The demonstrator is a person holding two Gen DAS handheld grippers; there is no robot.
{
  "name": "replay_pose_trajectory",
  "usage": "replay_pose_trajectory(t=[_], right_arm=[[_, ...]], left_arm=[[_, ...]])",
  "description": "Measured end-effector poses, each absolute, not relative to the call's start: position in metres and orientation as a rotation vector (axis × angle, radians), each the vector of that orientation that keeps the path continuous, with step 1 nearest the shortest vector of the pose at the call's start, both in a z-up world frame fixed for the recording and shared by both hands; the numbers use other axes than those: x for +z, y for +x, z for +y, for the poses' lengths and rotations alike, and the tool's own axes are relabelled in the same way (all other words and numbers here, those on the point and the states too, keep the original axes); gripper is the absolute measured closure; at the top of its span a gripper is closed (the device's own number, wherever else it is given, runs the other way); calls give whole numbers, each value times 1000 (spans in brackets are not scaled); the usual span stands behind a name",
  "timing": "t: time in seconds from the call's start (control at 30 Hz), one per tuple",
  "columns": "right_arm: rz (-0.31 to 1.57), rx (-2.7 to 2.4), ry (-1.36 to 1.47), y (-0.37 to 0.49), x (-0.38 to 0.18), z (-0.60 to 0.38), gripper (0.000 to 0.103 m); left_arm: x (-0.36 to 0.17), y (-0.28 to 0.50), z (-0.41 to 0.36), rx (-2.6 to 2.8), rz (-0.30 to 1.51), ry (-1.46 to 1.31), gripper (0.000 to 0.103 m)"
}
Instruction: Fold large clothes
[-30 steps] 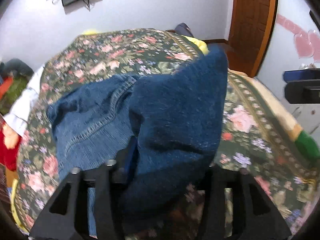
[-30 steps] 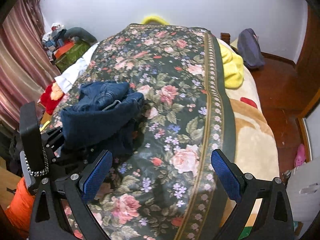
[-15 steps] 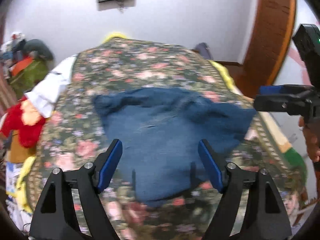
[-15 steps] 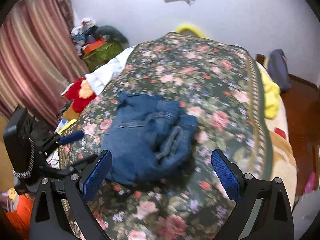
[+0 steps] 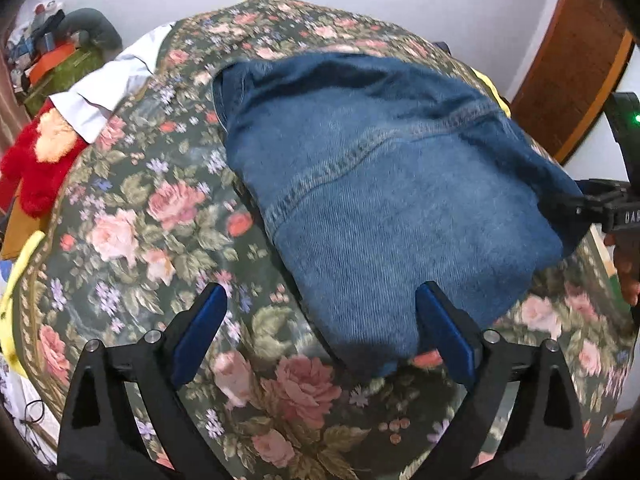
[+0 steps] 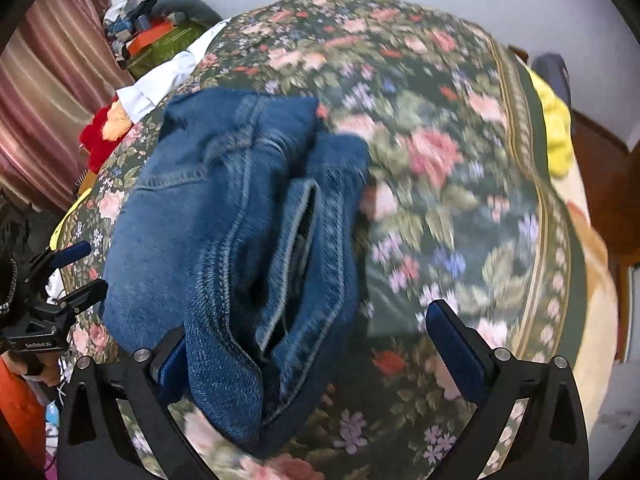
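Folded blue jeans (image 5: 384,184) lie in a thick bundle on the floral bedspread (image 5: 132,216). My left gripper (image 5: 320,328) is open, hovering at the bundle's near edge, its right finger beside the denim. In the right wrist view the jeans (image 6: 240,232) lie with their layered folded edge toward me. My right gripper (image 6: 312,348) is open, with the denim's near end lying between the fingers and covering part of the left finger. The left gripper (image 6: 76,268) shows at the left edge there.
A red plush toy (image 5: 36,164) and a white cloth (image 5: 108,92) lie at the bed's left side. A yellow blanket (image 6: 554,128) hangs off the right side. A cluttered pile (image 6: 156,36) sits by the curtain. A wooden door (image 5: 568,60) stands at right.
My left gripper let go of the jeans and opened; the bundle now lies on the bed. Both grippers moved closer to the jeans, the right one reaching its near end.
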State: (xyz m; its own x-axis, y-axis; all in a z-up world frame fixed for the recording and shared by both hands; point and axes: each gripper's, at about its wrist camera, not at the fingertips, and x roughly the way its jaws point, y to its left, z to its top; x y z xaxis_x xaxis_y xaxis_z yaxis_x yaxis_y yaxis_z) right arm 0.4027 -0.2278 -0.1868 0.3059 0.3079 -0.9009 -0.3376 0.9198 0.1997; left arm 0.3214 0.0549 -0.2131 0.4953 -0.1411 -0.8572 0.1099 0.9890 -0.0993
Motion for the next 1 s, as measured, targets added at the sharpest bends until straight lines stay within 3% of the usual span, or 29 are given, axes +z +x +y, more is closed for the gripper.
replay_pose_trajectory(t=[0.3, 0.57, 1.0], right_arm=[[1185, 439, -17, 402, -151, -238, 0], [1078, 486, 12, 444, -108, -216, 0], [1261, 520, 21, 527, -197, -194, 0]], left_arm=[[-176, 319, 72, -121, 972, 58, 7], [-151, 410, 87, -28, 898, 50, 6], [-235, 522, 94, 43, 1051, -5, 3]])
